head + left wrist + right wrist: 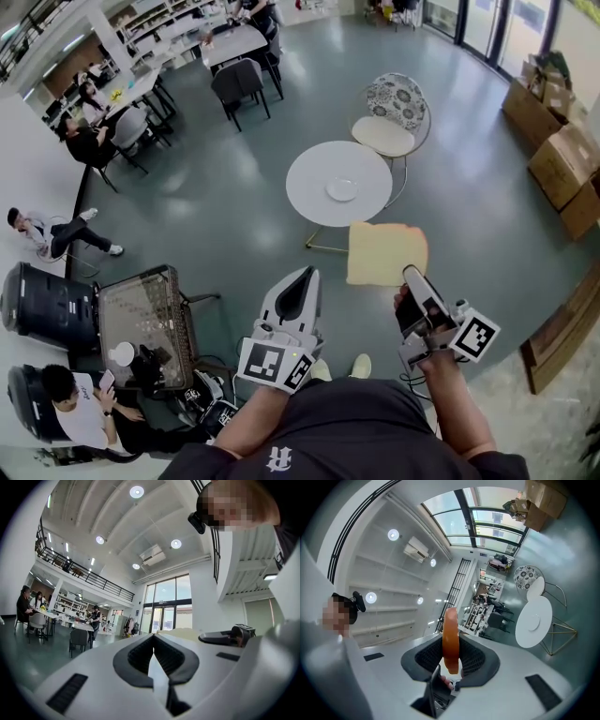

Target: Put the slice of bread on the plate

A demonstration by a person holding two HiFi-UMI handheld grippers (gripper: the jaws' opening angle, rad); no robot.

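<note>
A pale, square slice of bread (386, 253) with a tan crust hangs in the air, and my right gripper (410, 274) is shut on its near right edge. In the right gripper view the bread (451, 637) is edge-on, an orange-brown crust clamped between the two jaws of the right gripper (451, 645). A small white plate (342, 189) lies on the round white table (314, 202) just beyond the bread; both also appear in the right gripper view, plate (536, 619) and table (525, 634). My left gripper (302, 275) is level beside the bread, shut and holding nothing (153, 644).
A patterned chair (395, 114) stands behind the round table. Cardboard boxes (562, 155) are stacked at the right wall. At the left are a glass-topped cart (145, 314), a dark bin (42, 305) and seated people. Office tables and chairs (239, 61) fill the far floor.
</note>
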